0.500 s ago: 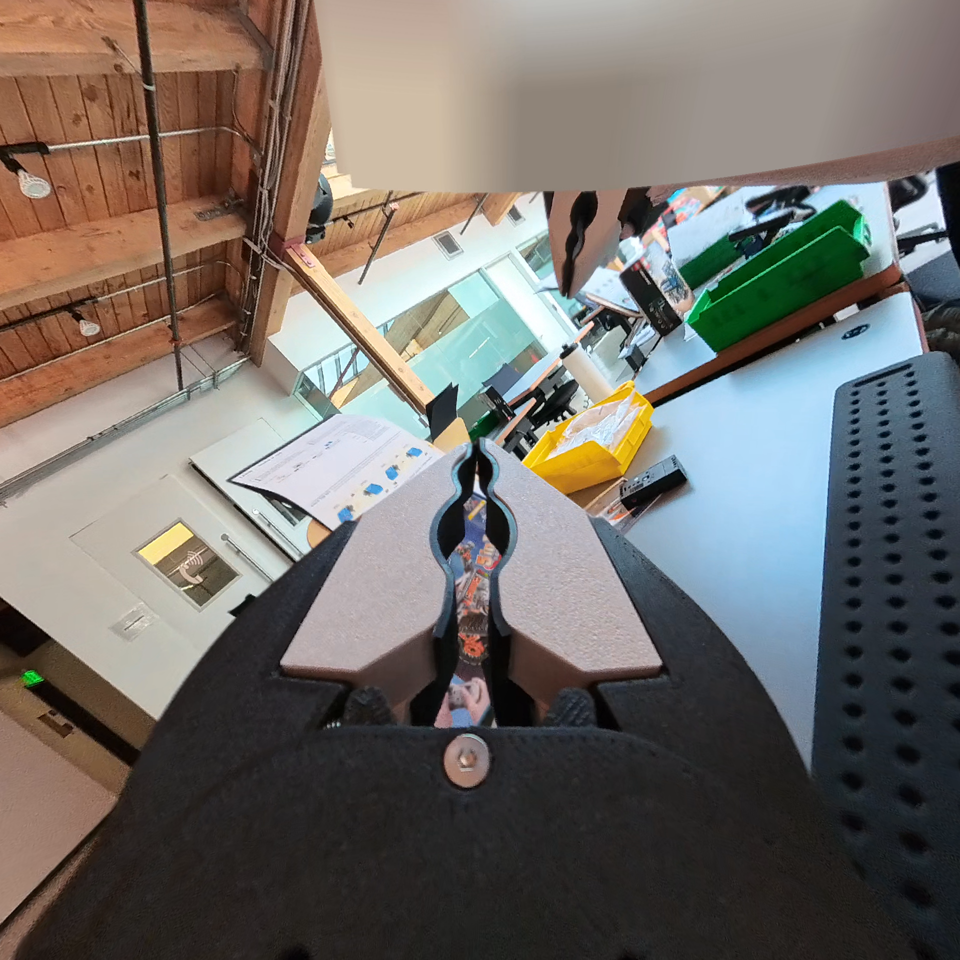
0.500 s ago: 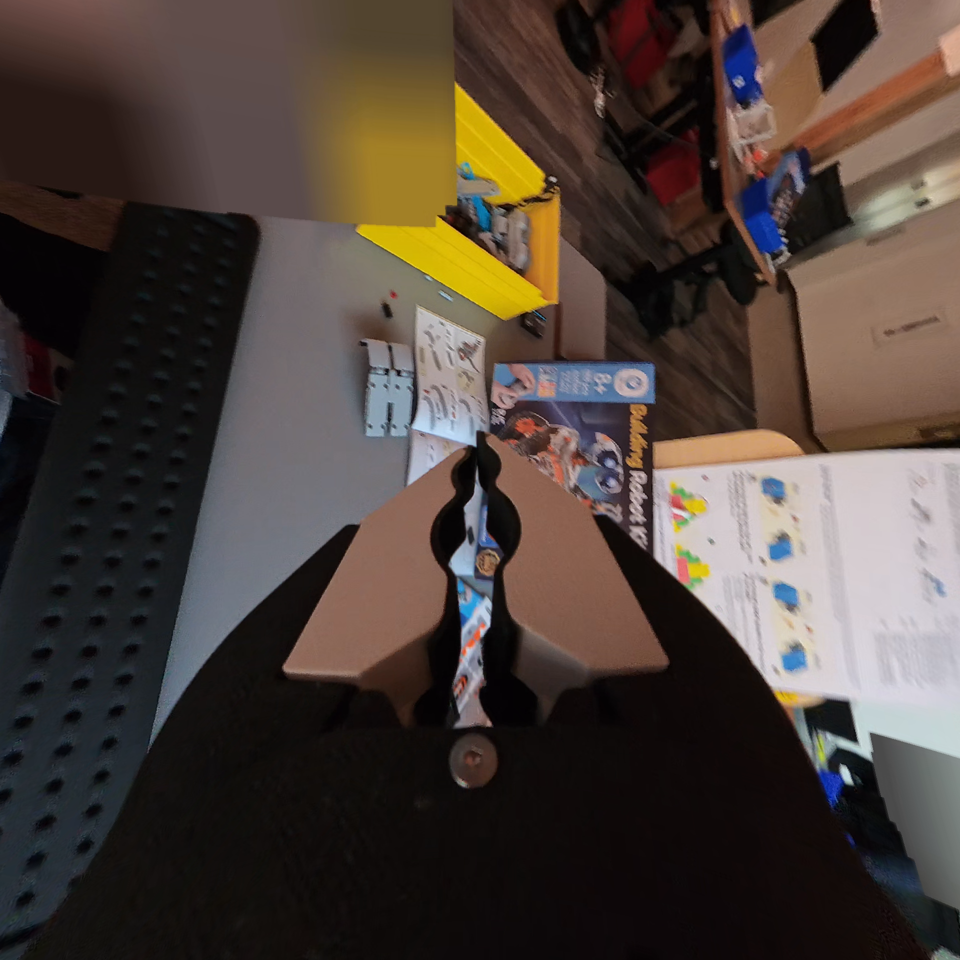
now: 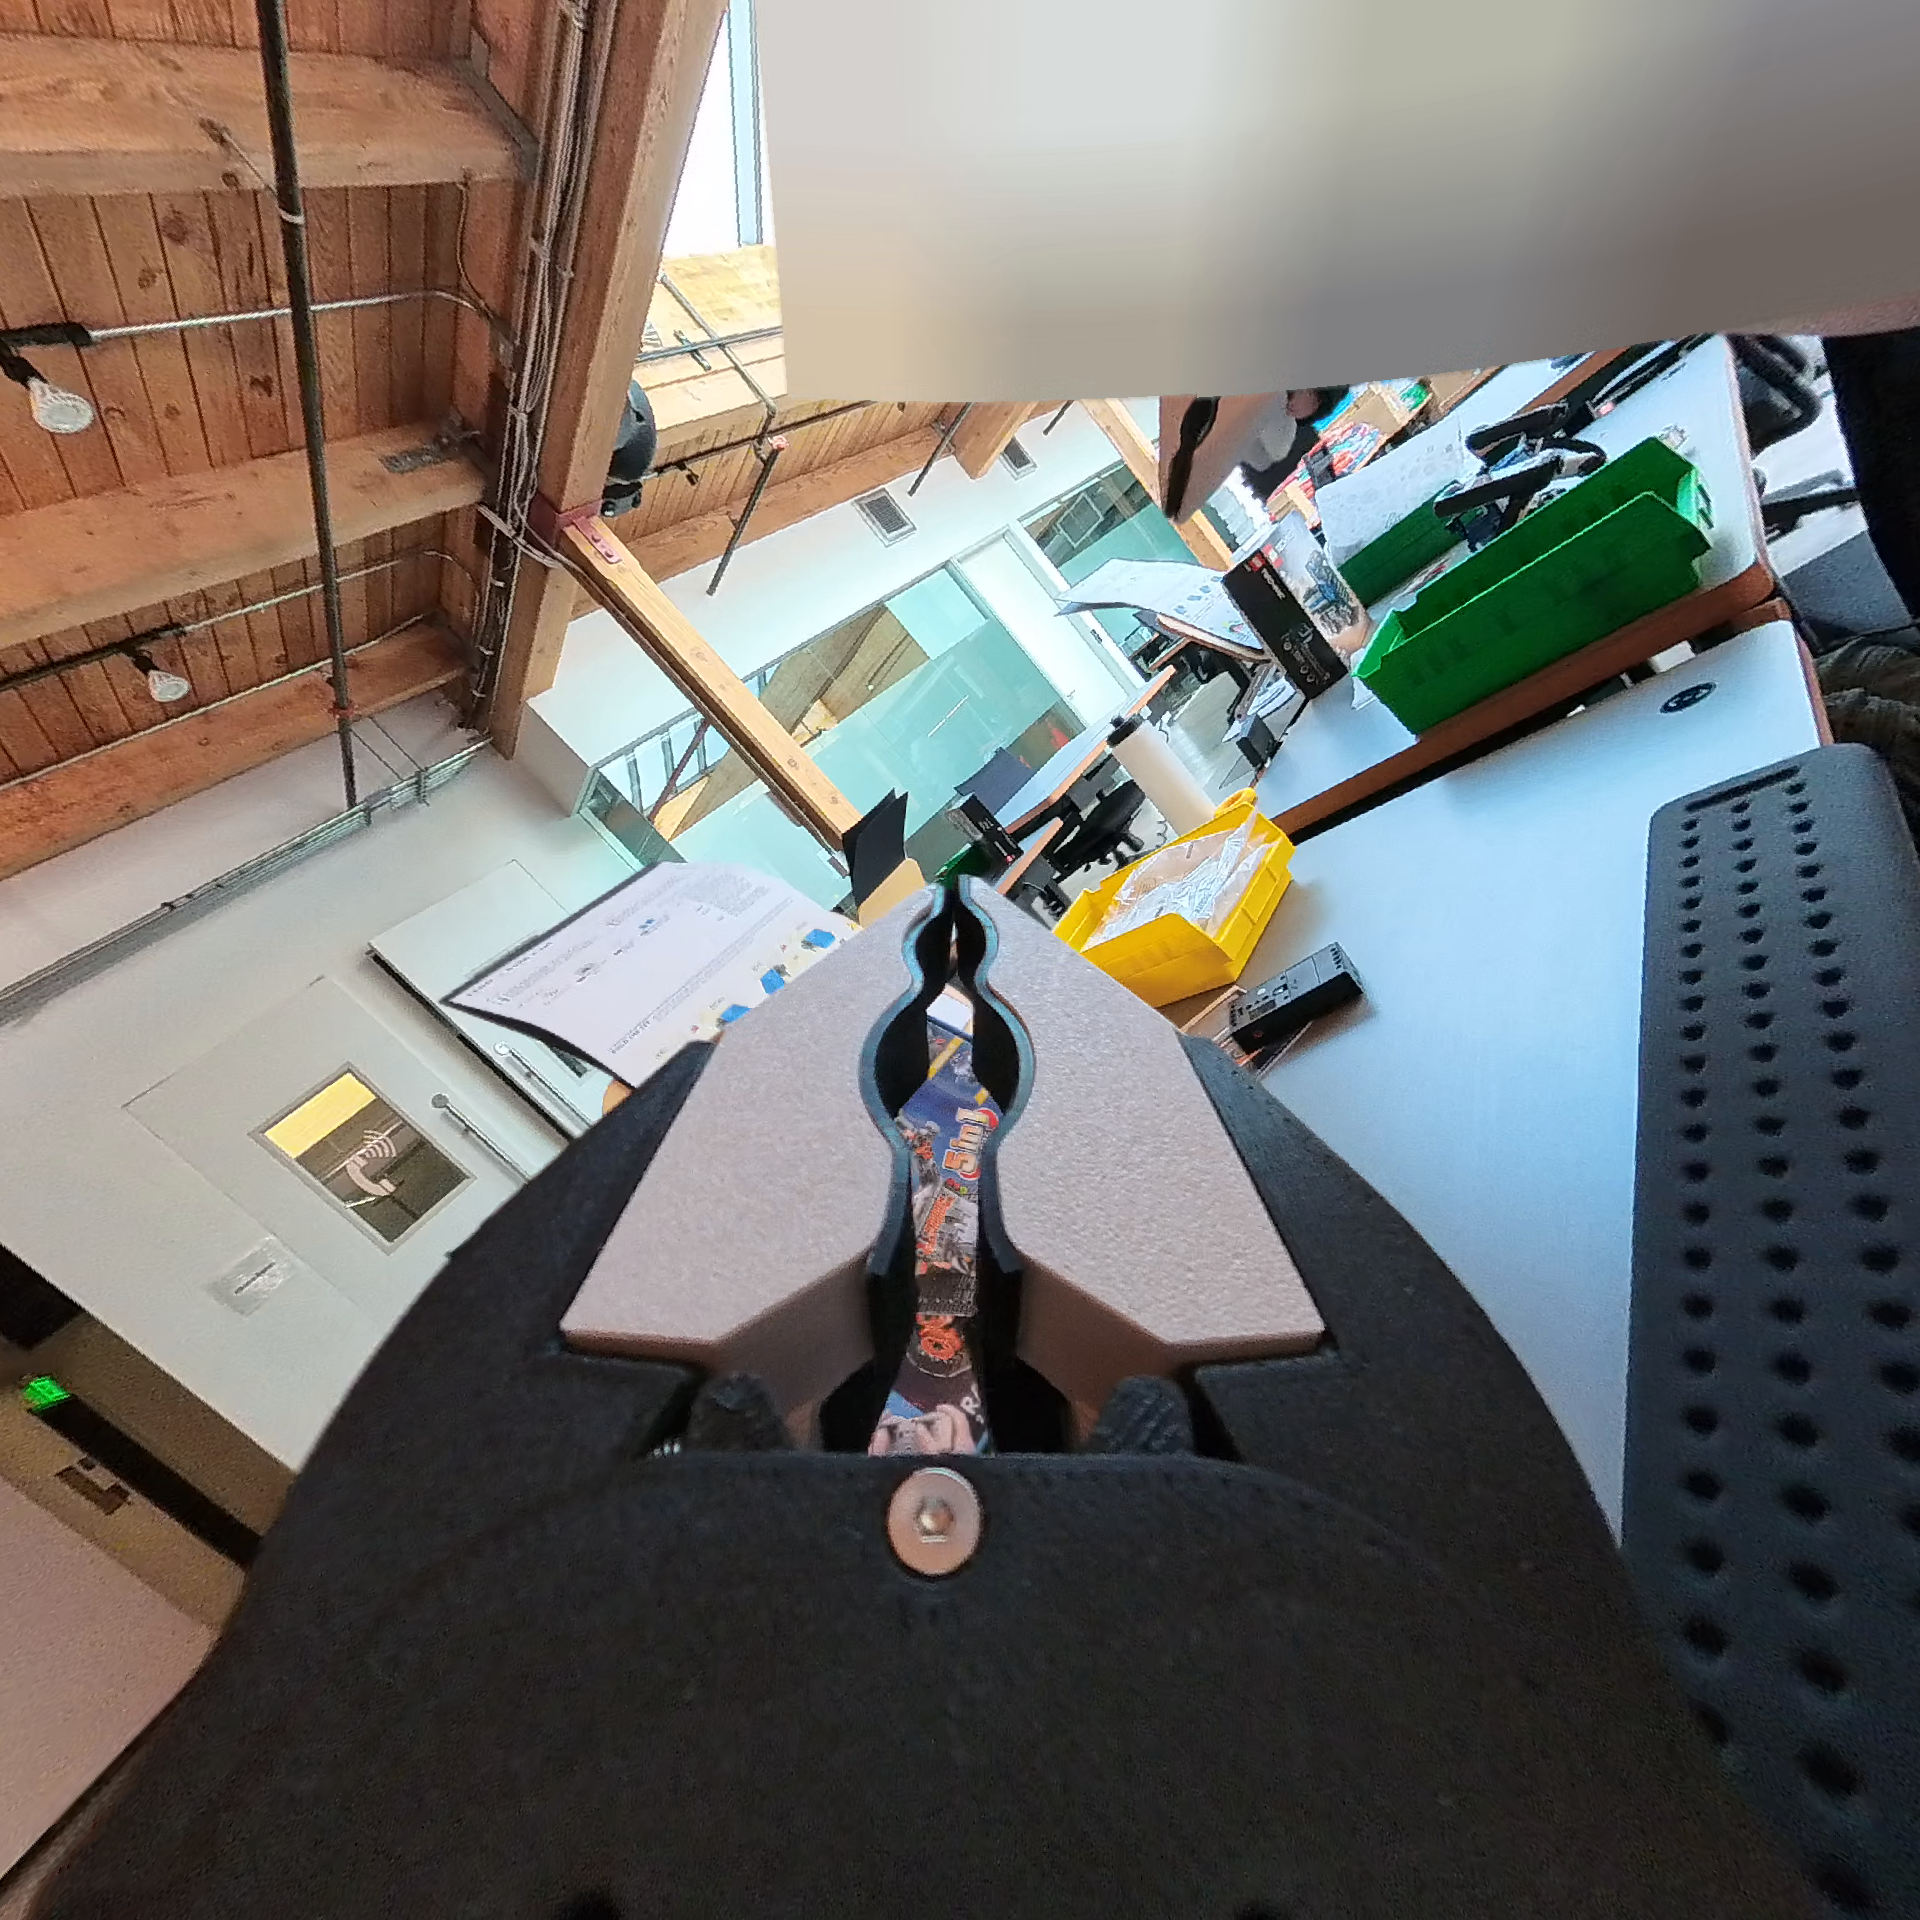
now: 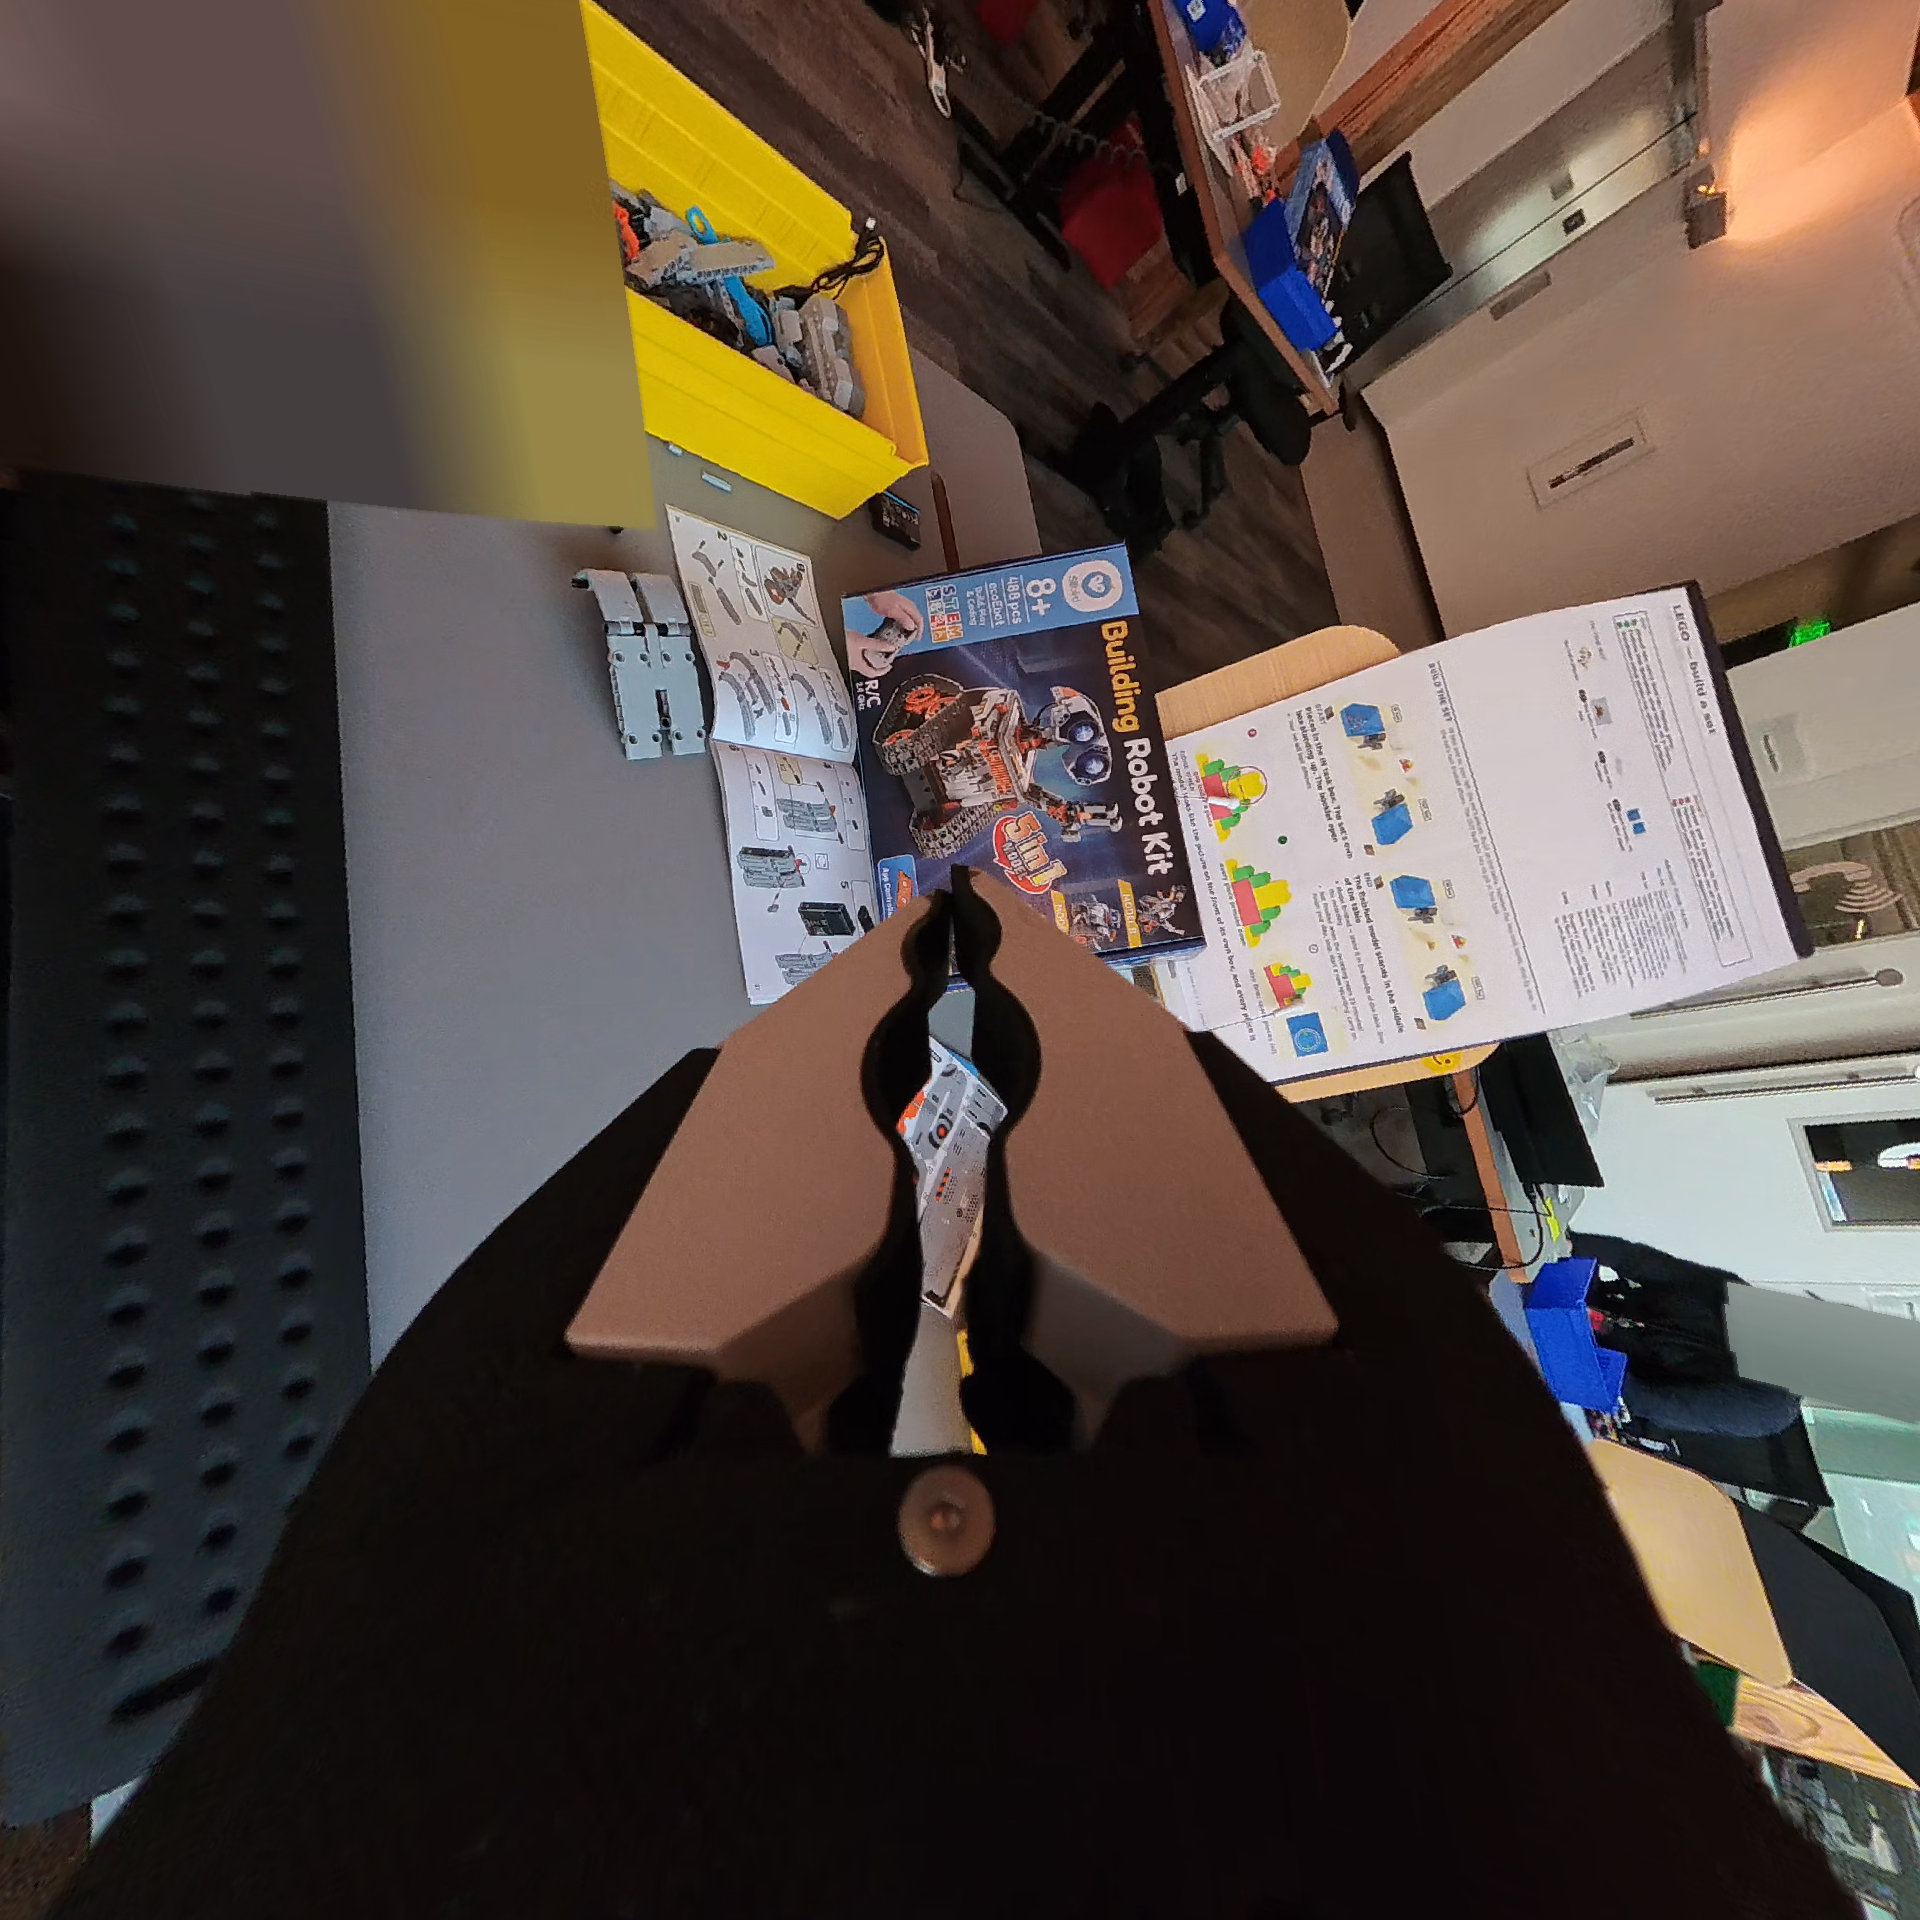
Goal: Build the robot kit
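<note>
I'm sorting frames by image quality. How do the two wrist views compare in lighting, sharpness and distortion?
Left wrist view: bright daylight, the left gripper evenly lit and sharp, and straight ceiling beams splay from wide-angle distortion. Right wrist view: much dimmer, the right gripper nearly black in shadow, the toy kit box readably sharp, the perforated black mat soft at the edge. Both carry a blurred privacy patch at the top.

Both wrist views are rolled sideways above the bench (image 4: 499, 831), sharing the printed box (image 4: 1018, 748) and propped sheet (image 4: 1455, 831) at twelve o'clock.
</note>
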A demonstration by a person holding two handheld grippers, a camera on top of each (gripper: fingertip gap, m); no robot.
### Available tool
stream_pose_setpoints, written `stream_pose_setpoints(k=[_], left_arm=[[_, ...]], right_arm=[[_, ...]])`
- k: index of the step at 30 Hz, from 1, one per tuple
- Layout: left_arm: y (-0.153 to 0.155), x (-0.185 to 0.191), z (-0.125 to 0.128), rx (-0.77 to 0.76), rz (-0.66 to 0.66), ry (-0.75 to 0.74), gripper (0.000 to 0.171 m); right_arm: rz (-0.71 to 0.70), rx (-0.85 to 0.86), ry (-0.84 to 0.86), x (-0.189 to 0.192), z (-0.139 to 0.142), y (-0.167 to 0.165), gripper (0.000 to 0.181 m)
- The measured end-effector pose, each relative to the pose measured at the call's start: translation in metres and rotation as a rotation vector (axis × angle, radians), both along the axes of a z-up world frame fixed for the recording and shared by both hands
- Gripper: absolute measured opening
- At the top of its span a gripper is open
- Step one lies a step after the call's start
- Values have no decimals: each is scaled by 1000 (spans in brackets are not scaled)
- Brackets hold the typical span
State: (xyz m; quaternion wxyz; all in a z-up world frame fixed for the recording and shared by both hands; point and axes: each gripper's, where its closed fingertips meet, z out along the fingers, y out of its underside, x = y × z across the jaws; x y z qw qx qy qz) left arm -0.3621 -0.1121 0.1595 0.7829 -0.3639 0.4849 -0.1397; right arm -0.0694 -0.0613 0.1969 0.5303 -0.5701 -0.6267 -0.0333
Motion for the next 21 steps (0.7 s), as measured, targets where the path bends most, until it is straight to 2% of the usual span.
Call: stream_pose_setpoints(k=[5, 8, 11, 14, 16, 21], left_arm=[[-10, -12, 7, 9, 39, -29, 0], [-17, -36, 7, 17, 145, -21, 0], [-37, -95, 7, 20, 322, -34, 0], [-68, -173, 8, 16, 568, -65, 0], [-100, -220, 9, 23, 719, -106, 0], [-191, -299, 4, 56, 1024, -122, 0]], right_arm=[[33, -15, 29, -2, -9, -1, 0], [78, -36, 42, -13, -20, -2, 0], [122, -59, 66, -29, -32, 4, 0], [152, -84, 82, -50, -40, 17, 0], [177, -98, 99, -70, -40, 26, 0], [299, -130, 148, -142, -34, 26, 0]])
